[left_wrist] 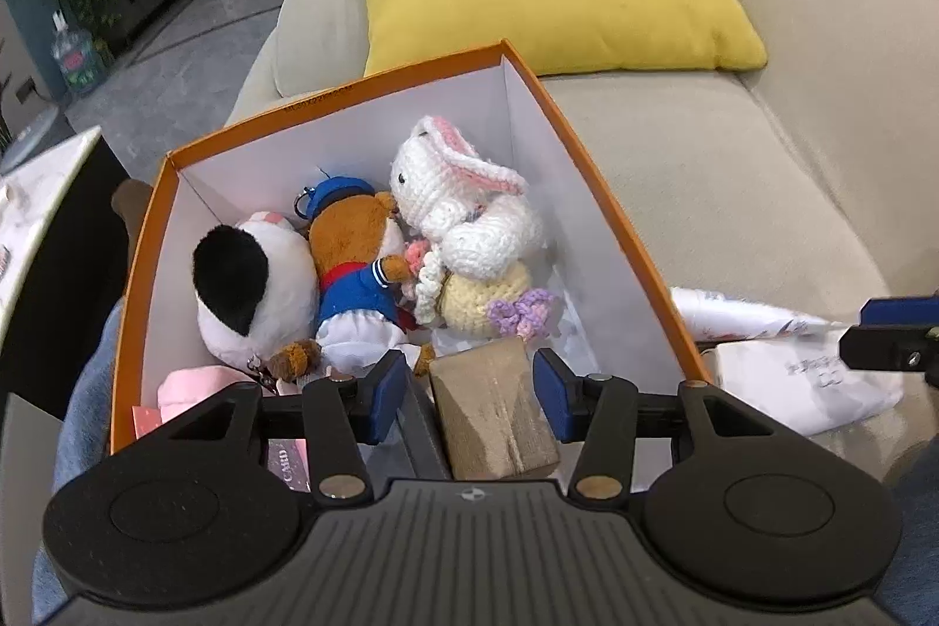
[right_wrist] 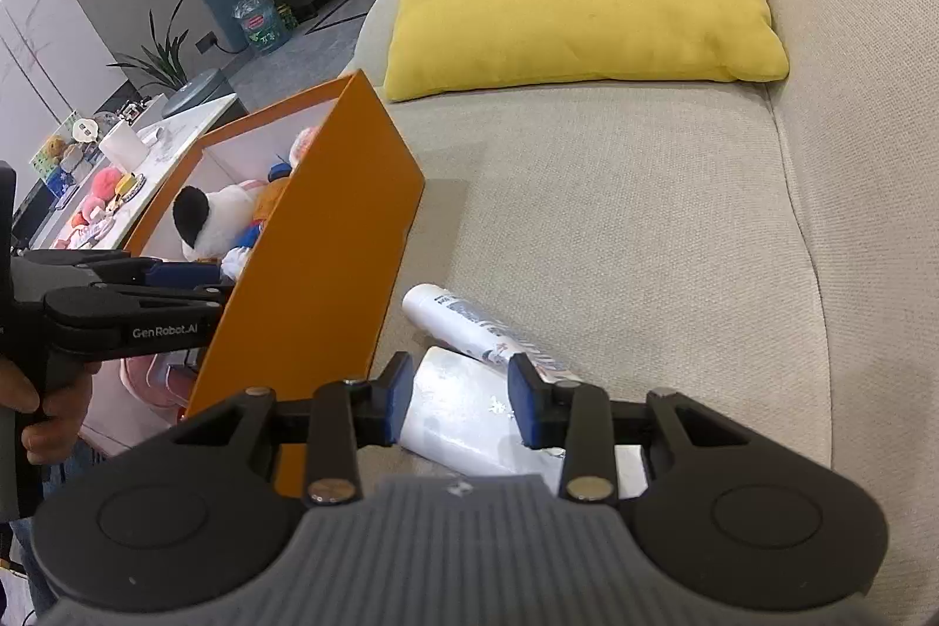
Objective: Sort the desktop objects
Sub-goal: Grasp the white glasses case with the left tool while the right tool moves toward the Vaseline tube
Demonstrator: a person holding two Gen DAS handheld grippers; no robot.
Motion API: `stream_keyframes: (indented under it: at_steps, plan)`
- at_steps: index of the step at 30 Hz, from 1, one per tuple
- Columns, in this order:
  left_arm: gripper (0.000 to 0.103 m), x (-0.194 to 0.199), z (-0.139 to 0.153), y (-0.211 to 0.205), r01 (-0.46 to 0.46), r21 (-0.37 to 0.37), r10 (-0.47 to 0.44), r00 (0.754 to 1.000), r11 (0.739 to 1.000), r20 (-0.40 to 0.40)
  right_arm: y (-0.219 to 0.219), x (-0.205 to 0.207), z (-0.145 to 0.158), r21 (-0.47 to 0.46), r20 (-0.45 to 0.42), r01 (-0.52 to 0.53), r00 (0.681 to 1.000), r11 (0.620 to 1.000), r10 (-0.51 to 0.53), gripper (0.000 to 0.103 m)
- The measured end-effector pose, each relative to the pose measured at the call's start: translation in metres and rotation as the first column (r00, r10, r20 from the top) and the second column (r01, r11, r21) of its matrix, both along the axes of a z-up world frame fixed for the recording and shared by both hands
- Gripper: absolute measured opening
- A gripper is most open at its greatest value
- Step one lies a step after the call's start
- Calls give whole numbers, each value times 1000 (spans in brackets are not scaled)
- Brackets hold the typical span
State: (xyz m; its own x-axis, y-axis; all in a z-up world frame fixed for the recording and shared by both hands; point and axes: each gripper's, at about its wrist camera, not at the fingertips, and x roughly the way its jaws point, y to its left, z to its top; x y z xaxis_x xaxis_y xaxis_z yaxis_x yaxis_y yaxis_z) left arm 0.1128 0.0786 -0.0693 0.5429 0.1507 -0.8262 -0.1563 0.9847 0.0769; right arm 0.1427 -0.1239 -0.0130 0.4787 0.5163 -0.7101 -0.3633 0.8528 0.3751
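White packet [right_wrist: 469,420] between right hand-held gripper [right_wrist: 460,400] fingers.

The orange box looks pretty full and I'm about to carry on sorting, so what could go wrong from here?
1. The left gripper is open around a brown cardboard package in the orange box; closing off-centre could let it slip.
2. The plush toys, like the crocheted bunny, crowd the box, so new items may snag or pile up.
3. The right gripper straddles a white packet beside a white tube; it could nudge the tube, which may roll on the sofa.
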Motion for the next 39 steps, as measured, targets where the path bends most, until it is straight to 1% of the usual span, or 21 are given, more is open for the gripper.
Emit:
stream_keyframes:
  at_steps: [1,4,7,10,11,13,15,16,17,19,20,22,25,28,30,31,32,34,35,38,39]
  plan:
    - [56,-2,5,1,5,-10,-4,1000,1000,15,-1,0,1,-8,1,-4,1000,1000,4,38]
    - [56,-7,20,-3,37,-5,-37,998,999,47,-5,2,3,-52,-1,-26,1000,998,26,38]
    - [56,-12,38,-16,126,3,-126,989,992,77,-10,5,3,-88,-20,-57,998,994,56,37]
    - [56,-17,51,-37,238,50,-242,966,970,91,-16,9,5,-109,-53,-68,997,992,62,34]
    - [56,-18,54,-46,277,69,-282,955,959,95,-17,10,6,-121,-61,-74,996,990,67,32]
    - [56,-21,57,-63,358,103,-368,925,928,94,-19,10,8,-161,-76,-101,993,982,90,31]
    - [56,-22,57,-81,436,134,-449,889,890,90,-21,10,10,-196,-94,-134,989,971,118,31]
    - [56,-22,57,-92,480,148,-494,865,865,83,-21,10,9,-209,-107,-154,985,966,134,31]
    - [56,-23,55,-99,512,158,-528,846,844,75,-21,10,8,-237,-125,-193,978,952,167,31]
    - [56,-22,47,-119,596,185,-613,789,781,46,-21,10,5,-286,-144,-229,970,930,194,31]
    - [56,-21,42,-127,627,195,-643,765,754,28,-21,9,4,-315,-149,-249,966,916,211,31]
    - [56,-16,25,-144,688,222,-699,714,691,-33,-22,9,0,-354,-167,-282,957,892,236,31]
    - [56,-8,0,-161,739,261,-740,663,622,-115,-25,11,-11,-384,-202,-321,944,866,260,31]
    - [56,-2,-20,-173,782,305,-774,607,543,-180,-29,12,-22,-401,-227,-353,932,845,281,31]
    - [56,0,-33,-181,813,321,-794,564,486,-228,-31,15,-29,-390,-248,-365,926,845,285,31]
    - [57,0,-39,-184,821,324,-793,554,470,-254,-32,15,-31,-382,-254,-373,922,846,292,31]
    - [57,0,-45,-187,837,330,-799,530,437,-284,-33,16,-33,-375,-257,-385,917,843,305,31]
    - [59,2,-57,-191,853,347,-802,500,390,-326,-34,16,-36,-365,-259,-398,912,842,318,31]
    - [59,2,-62,-194,862,356,-804,481,362,-349,-35,17,-37,-358,-261,-401,910,843,322,31]
    - [60,2,-75,-201,874,377,-803,449,306,-390,-39,21,-40,-336,-264,-398,910,854,320,31]
    - [60,4,-78,-202,879,377,-803,440,293,-402,-39,23,-39,-329,-264,-394,911,858,317,31]
